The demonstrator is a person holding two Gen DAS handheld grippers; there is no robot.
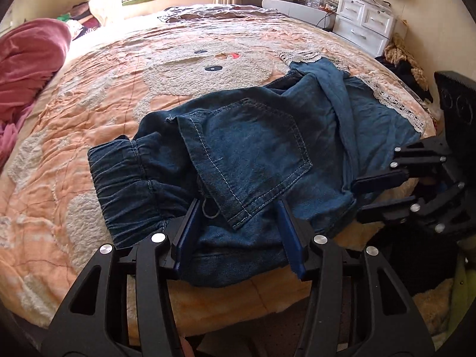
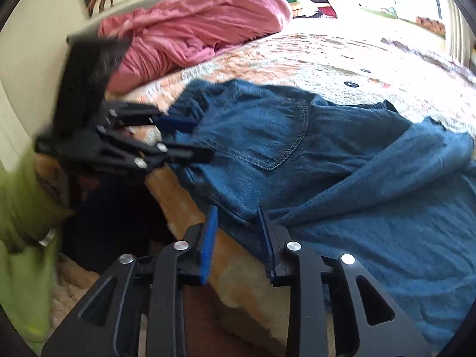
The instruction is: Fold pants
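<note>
Denim pants (image 1: 253, 151) folded on bed (image 1: 89, 95), left gripper (image 1: 238, 226) spread, right gripper (image 2: 238, 238) spread

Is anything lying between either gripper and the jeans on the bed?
Nothing visible. The left gripper stands open with the near edge of the jeans between its fingers, and the right gripper is open at their edge too. The pink blanket lies well away.

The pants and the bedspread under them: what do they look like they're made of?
The pants look like soft, thin denim, matte dark blue: pale contrast stitching outlines the back pocket, and the waistband is gathered, likely elastic. The bedspread seems a quilted peach fabric, its stitched lines puckering, with fuzzy cream patches like chenille or fleece. Its edge carries white lace trim.
</note>
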